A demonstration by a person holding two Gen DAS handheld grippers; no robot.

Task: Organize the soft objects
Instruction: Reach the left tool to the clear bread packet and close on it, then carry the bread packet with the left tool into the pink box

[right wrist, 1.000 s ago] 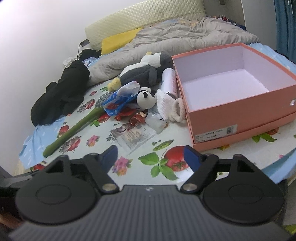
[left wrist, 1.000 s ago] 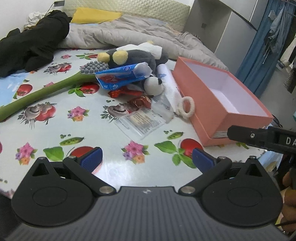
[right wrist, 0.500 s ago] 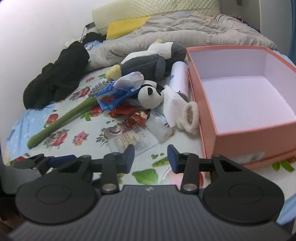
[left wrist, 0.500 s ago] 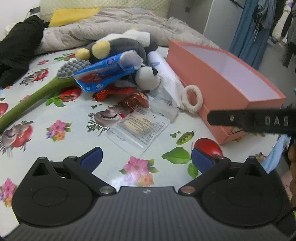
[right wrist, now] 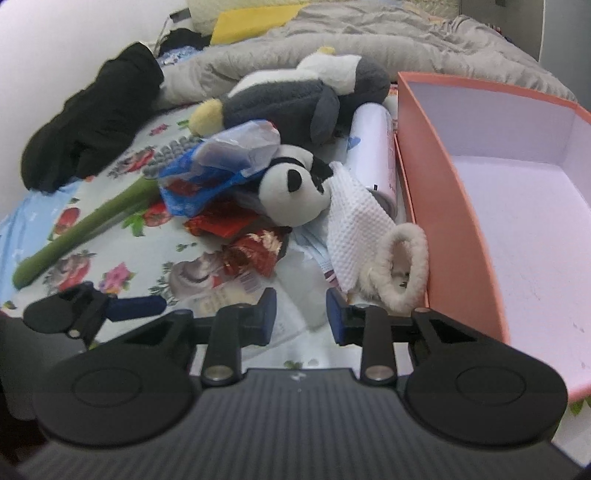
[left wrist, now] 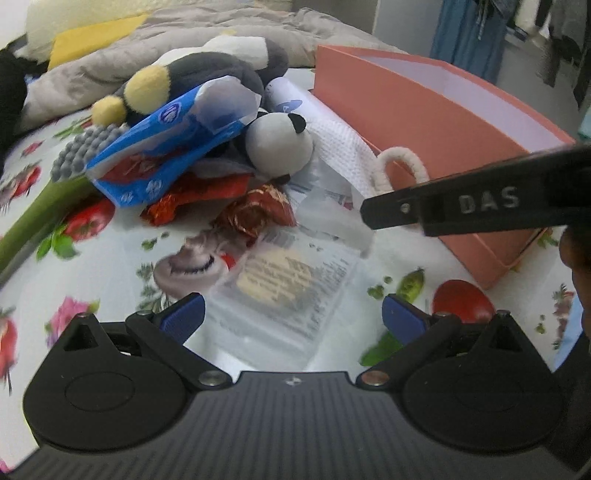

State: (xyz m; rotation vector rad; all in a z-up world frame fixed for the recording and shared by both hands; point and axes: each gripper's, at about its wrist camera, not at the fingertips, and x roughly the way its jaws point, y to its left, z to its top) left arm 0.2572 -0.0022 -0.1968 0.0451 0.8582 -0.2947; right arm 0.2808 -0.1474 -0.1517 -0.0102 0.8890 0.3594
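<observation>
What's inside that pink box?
The pink box shows only a bare pale lining on its floor and walls in the right wrist view; nothing lies on the visible floor. The nearest corner is hidden behind the tongs' body, so that bit can't be checked.

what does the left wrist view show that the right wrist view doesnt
Only the left wrist view: blue clothes hanging at the back, and the clear packet in full. Only the right wrist view: the pink box's bare floor, a black garment, the whole white bottle. Both: the panda plush, white cloth, fuzzy ring, blue wrapper, green stem. The right gripper has just been closing, nothing between its jaws; the left gripper is open.
</observation>
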